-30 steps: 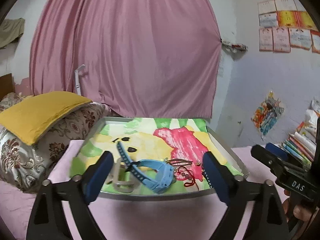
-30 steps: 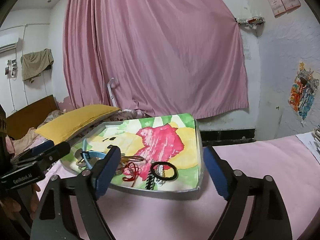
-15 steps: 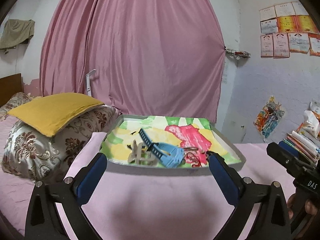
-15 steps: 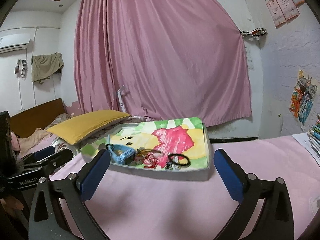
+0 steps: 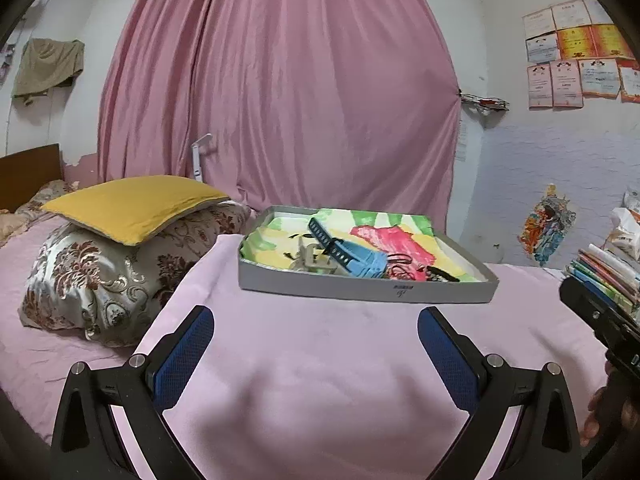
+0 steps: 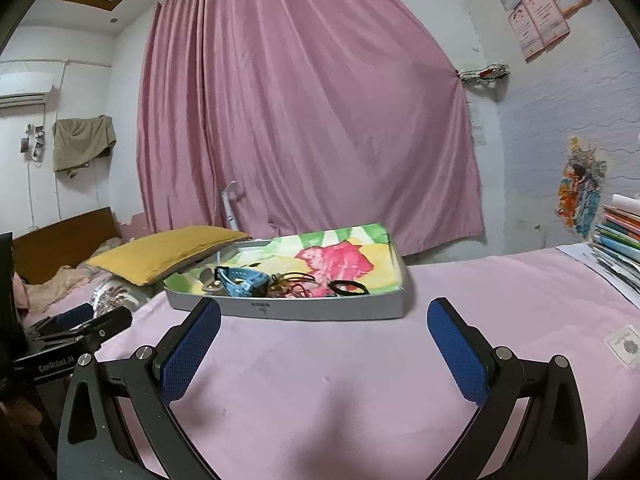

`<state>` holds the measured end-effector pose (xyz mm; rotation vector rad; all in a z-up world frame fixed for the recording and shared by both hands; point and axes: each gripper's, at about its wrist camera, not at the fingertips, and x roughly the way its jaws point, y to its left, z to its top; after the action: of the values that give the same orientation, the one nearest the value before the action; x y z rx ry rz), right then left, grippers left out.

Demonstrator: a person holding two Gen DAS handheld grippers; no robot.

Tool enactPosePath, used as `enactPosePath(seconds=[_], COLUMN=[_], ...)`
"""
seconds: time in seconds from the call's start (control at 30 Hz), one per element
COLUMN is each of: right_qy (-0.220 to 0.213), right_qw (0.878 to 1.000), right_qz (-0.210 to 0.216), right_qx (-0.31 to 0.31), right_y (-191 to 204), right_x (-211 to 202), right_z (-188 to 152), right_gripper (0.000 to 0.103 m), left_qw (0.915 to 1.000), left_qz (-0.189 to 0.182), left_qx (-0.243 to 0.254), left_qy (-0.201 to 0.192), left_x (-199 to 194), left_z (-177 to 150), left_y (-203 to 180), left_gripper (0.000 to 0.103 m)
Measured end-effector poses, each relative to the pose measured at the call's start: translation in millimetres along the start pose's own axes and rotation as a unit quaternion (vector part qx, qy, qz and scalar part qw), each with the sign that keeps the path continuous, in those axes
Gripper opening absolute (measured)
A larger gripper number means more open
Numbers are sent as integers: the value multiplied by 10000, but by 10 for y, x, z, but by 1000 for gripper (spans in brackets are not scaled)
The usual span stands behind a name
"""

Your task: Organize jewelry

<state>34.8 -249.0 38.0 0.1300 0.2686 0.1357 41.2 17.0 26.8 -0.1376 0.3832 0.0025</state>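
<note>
A shallow grey tray (image 5: 360, 290) with a colourful flower lining sits on the pink bed cover; it also shows in the right wrist view (image 6: 320, 310). In it lie a blue watch (image 5: 360, 260), a beige clip (image 5: 310, 254), red cords (image 5: 402, 268) and a black hair tie (image 6: 348, 287). The watch shows in the right wrist view (image 6: 240, 282) too. My left gripper (image 5: 316, 340) is open and empty, well in front of the tray. My right gripper (image 6: 324, 336) is open and empty, also in front of the tray.
A yellow pillow (image 5: 132, 204) on a patterned pillow (image 5: 104, 272) lies left of the tray. A stack of books (image 6: 620, 236) stands at the right. A pink curtain (image 5: 280, 100) hangs behind. The other gripper shows at each view's edge (image 6: 72, 336).
Both grippers have drawn back from the tray, which now looks smaller and farther. Both stayed open and empty. The items in the tray have not moved.
</note>
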Motion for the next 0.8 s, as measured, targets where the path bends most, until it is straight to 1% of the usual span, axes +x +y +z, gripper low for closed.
enactPosePath(seconds=[0.1, 0.23, 0.33, 0.43, 0.5, 0.63, 0.7, 0.8], right_qy=[-72, -105, -79, -37, -89, -45, -57, -72], right_qw=[9994, 9987, 9983, 9981, 9981, 9979, 9974, 9972], right_qz=[-317, -501, -567, -614, -598, -635, -654, -648], right_qx=[-81, -21, 55, 75, 75, -149, -296, -357], right_y=[-20, -85, -136, -178, -188, -115, -73, -48], right_x=[-28, -46, -41, -30, -38, -11, -10, -23], right_z=[-85, -129, -158, -190, -188, -198, -205, -204], right_gripper=[101, 101, 101, 101, 101, 101, 101, 101], left_qw=[9999, 9996, 9996, 9996, 9995, 9994, 9992, 9989], left_qz=[118, 251, 279, 292, 306, 329, 408, 463], left_qx=[-56, -75, -61, -40, -43, -84, -50, -58], left_qy=[-11, -46, -75, -12, 29, 8, 22, 35], left_x=[11, 27, 24, 54, 70, 61, 69, 79], left_z=[-73, -172, -237, -286, -304, -321, -328, -330], left_y=[28, 51, 42, 35, 32, 46, 38, 31], left_gripper=[102, 102, 102, 102, 102, 102, 102, 102])
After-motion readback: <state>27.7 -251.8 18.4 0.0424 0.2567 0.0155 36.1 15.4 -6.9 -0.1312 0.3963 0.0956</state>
